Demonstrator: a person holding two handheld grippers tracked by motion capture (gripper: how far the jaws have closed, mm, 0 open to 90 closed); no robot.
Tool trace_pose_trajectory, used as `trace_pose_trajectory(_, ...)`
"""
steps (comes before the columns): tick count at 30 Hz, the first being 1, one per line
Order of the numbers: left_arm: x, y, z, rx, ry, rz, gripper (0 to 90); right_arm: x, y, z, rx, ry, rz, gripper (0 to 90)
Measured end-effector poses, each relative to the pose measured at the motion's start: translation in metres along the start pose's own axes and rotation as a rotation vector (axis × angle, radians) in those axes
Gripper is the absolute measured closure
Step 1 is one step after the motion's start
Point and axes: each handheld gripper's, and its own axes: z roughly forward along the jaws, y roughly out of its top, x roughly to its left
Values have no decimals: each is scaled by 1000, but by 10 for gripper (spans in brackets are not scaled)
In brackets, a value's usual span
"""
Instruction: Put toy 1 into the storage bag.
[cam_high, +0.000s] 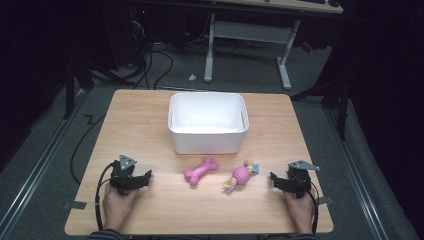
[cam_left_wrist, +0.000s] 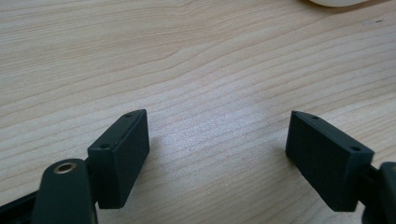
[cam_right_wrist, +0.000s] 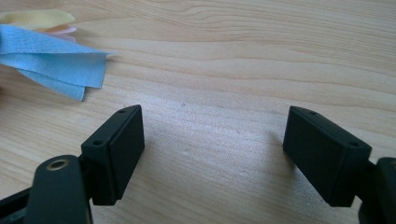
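Note:
A white plastic bin (cam_high: 208, 123) stands at the middle of the wooden table (cam_high: 140, 120). In front of it lie a pink bone toy (cam_high: 200, 171) and, to its right, a pink ball toy with coloured cloth tails (cam_high: 241, 176). My left gripper (cam_high: 148, 176) rests near the front left edge, jaws open over bare wood (cam_left_wrist: 215, 140). My right gripper (cam_high: 273, 179) rests near the front right, right of the ball toy, also open with nothing between its jaws (cam_right_wrist: 212, 140). Blue and yellow cloth tails (cam_right_wrist: 56, 60) lie at the upper left of the right gripper view.
Beyond the table's far edge are a desk frame (cam_high: 247, 35) and cables on a grey floor. A corner of the white bin (cam_left_wrist: 336, 2) shows at the top of the left gripper view. Bare wood lies between the toys and the front edge.

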Motion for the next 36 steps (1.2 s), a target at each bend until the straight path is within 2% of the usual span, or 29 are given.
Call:
trace_pose_trajectory(29,1,0,0,-1,-12,6,224,0,-1,0,-2,2,1,212)
trace_pose_trajectory(36,3,0,-2,3,-29,-13,233,0,-1,-1,-2,2,3,213)
